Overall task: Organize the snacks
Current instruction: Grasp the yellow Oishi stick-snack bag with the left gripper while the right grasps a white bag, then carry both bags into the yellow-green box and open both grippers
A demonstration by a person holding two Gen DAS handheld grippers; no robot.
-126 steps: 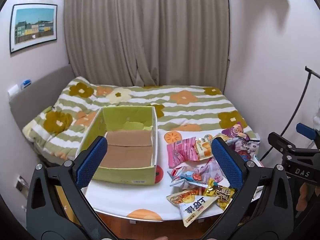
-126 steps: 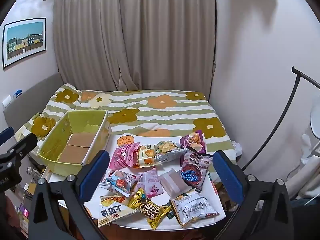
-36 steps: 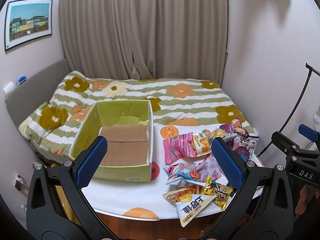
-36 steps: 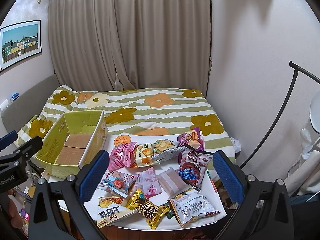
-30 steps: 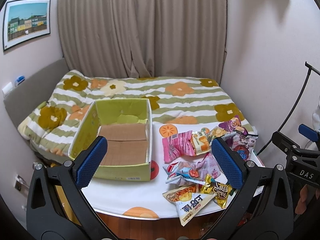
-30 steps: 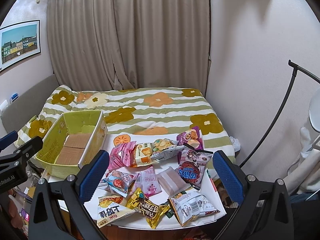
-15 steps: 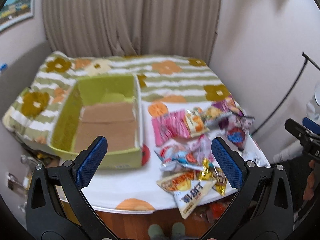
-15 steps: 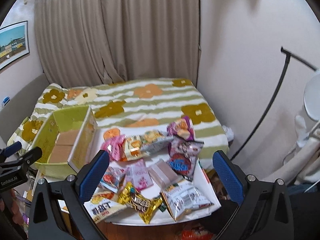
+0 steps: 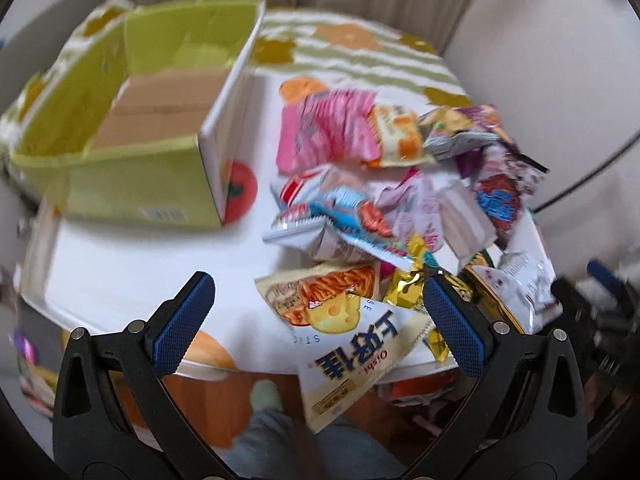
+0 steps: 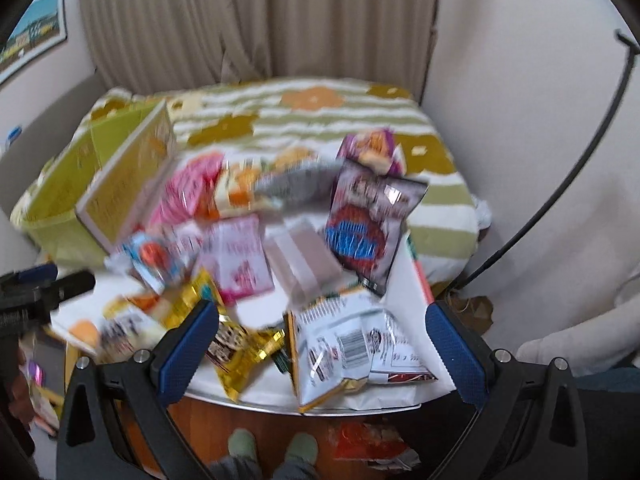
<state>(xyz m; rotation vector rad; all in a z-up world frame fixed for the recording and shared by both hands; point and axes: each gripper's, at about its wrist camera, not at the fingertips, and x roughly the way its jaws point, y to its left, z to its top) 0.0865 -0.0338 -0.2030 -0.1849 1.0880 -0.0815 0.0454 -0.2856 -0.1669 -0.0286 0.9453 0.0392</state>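
Note:
An open green cardboard box [image 9: 120, 168] stands at the table's left, with nothing in it; it also shows in the right wrist view [image 10: 120, 184]. Several snack packets lie heaped on the right: a cheese-stick bag [image 9: 352, 336] at the front edge, a pink packet [image 9: 324, 132], a blue-and-white packet [image 9: 336, 224], a gold packet [image 10: 236, 348], a white-backed bag [image 10: 344, 348] and a dark bag [image 10: 368, 220]. My left gripper [image 9: 316, 328] is open above the cheese-stick bag. My right gripper [image 10: 320, 352] is open above the white-backed bag. Both views are blurred.
The white table [image 9: 120, 264] has fruit prints and a rounded front edge. Behind it lies a bed with a striped flower blanket [image 10: 312, 120], curtains and walls. My feet [image 10: 272, 448] show below the table edge. A black curved rod [image 10: 560, 184] stands at the right.
Both grippers have moved forward and tilted down towards the table, so the snacks and box now fill the views. Nothing was picked up; both stay open.

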